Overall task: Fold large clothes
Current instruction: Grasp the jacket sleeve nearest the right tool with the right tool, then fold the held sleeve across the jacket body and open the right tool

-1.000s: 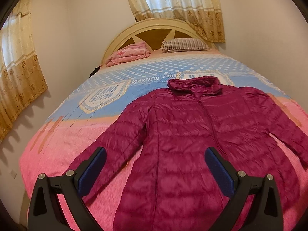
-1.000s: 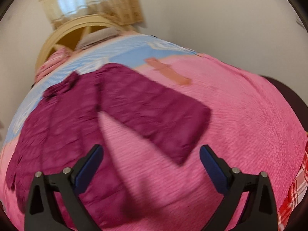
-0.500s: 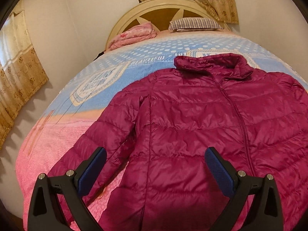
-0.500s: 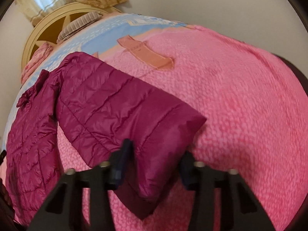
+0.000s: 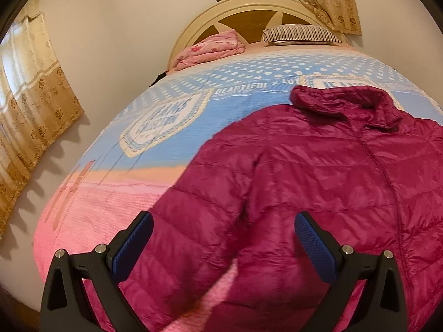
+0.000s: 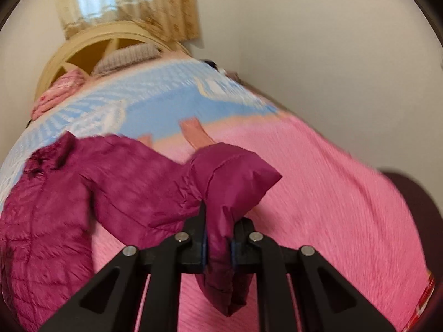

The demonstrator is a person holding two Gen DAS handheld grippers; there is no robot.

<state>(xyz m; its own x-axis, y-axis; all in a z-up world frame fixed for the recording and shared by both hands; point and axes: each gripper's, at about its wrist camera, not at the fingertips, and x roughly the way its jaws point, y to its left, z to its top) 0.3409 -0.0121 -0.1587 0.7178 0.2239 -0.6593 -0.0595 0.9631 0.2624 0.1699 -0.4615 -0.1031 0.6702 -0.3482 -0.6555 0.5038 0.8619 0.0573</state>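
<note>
While the right gripper (image 6: 218, 242) is closing, its jaws already pinch the cuff end of the jacket's right sleeve (image 6: 229, 182), w/ the fabric bunched between the pads and the sleeve lifted off the pink part of the bedspread (image 6: 332, 193). Nearest in the left wrist view, the left gripper (image 5: 221, 246) is spread wide, holding nothing; it hovers over the left sleeve (image 5: 188, 235), pads apart from the fabric.

Past the grippers, the magenta puffer jacket (image 5: 332, 171) lies front up on the bed, zipped as far as can be seen, collar (image 5: 340, 99) pointing to the far end, body flat and unfolded. Judged from this, the task is at its start: one sleeve grabbed, no fold made yet. Left to do, prob.: bring both sleeves in across the body, then fold the body itself.

Farther on, the blue dotted part of the bedspread carries readable print: "BEAUTIFUL" and a badge reading approx. "JEANS COLLECTION" (image 5: 166, 116); other lettering is cut off by the collar. At the far end sit a folded pink blanket (image 5: 213, 48), a striped pillow (image 5: 301, 34) and the headboard (image 5: 249, 8), curtains above.
</note>
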